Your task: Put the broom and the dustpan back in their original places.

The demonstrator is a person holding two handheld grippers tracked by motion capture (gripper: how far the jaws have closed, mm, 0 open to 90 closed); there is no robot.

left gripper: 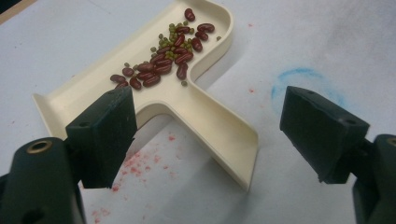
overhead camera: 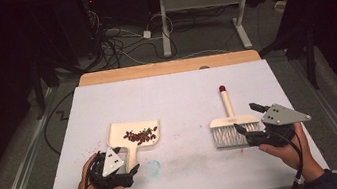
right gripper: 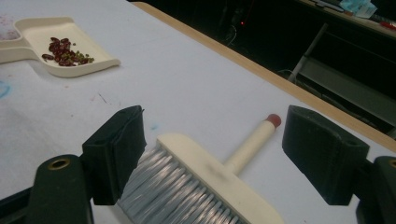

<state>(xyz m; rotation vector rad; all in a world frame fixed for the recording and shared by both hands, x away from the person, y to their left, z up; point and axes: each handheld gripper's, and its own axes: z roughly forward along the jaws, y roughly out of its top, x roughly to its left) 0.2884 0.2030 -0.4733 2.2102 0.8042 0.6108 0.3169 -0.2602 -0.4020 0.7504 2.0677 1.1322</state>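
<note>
A cream dustpan (overhead camera: 134,132) lies on the white table left of centre, holding a small heap of red and green beans (overhead camera: 141,135). My left gripper (overhead camera: 125,161) is open at the pan's handle end. In the left gripper view the dustpan handle (left gripper: 212,128) lies between the parted jaws of the left gripper (left gripper: 210,135), untouched, with the beans (left gripper: 163,60) beyond. A cream hand brush (overhead camera: 231,124) with pale bristles and a red-tipped handle lies at the right. My right gripper (overhead camera: 249,119) is open beside its head. The brush head (right gripper: 210,170) sits between the jaws of the right gripper (right gripper: 215,149), which do not grip it.
A faint blue ring mark (overhead camera: 153,167) and red specks (left gripper: 140,161) stain the table sheet near the dustpan. The table's wooden far edge (overhead camera: 167,67) borders a dark floor with cables and another desk frame (overhead camera: 205,13). The dustpan (right gripper: 70,46) shows far left in the right gripper view.
</note>
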